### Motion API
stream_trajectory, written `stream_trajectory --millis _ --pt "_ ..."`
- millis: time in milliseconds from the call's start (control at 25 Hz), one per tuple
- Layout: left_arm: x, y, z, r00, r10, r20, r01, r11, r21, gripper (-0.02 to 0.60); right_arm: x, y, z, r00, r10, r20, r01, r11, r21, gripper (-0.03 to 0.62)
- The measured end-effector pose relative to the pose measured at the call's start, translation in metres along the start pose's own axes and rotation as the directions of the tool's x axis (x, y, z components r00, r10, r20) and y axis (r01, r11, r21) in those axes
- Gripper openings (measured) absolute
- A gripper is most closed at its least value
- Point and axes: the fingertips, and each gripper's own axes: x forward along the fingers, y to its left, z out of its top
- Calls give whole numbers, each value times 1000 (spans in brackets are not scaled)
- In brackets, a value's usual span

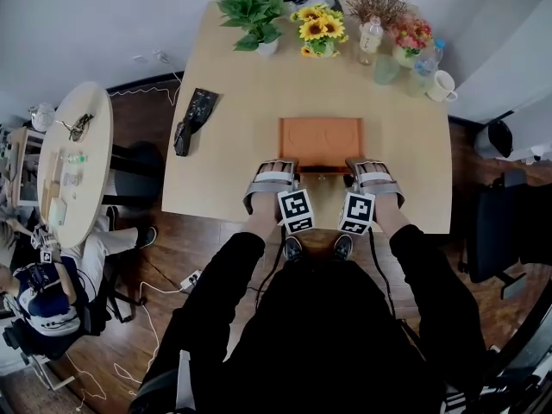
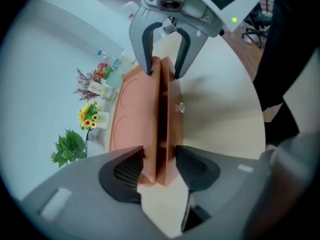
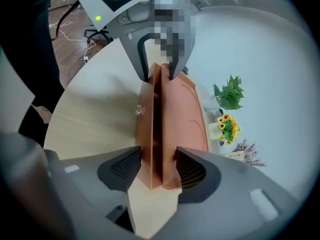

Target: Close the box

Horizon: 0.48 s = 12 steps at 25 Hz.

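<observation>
The flat orange-brown box (image 1: 321,141) is lying on the pale wooden counter (image 1: 233,136) near its front edge. It is showing a small clear knob (image 2: 180,107) on its front wall and a thin dark slit between lid and base. The left claw (image 2: 159,160) and the right claw (image 3: 159,160) are each clenching one front corner, pads pressing on lid and base.

In the head view, the near edge of the box (image 1: 321,141) lies hidden under the left gripper (image 1: 274,172) and right gripper (image 1: 373,171), whose bodies also cover their own jaws. The gap between lid and base is dark in both gripper views (nothing inside can be made out). A black object (image 1: 194,121) on the table (image 1: 241,84) is too small to name. The left edge cuts off a seated person (image 1: 47,291).
</observation>
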Motion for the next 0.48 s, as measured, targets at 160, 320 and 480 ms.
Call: stream_trajectory --millis 160,320,480 --pt "-1 8 0 999 44 -5 -44 999 -10 106 -1 -9 0 1000 -28 -10 29 999 21 140" --pt "-1 9 0 999 47 -6 -47 999 -15 101 0 -9 -1 1000 -25 -13 25 999 24 137" --pt "-1 9 1 998 62 -6 -62 998 -31 103 -1 -9 -1 1000 -29 -7 29 999 29 137"
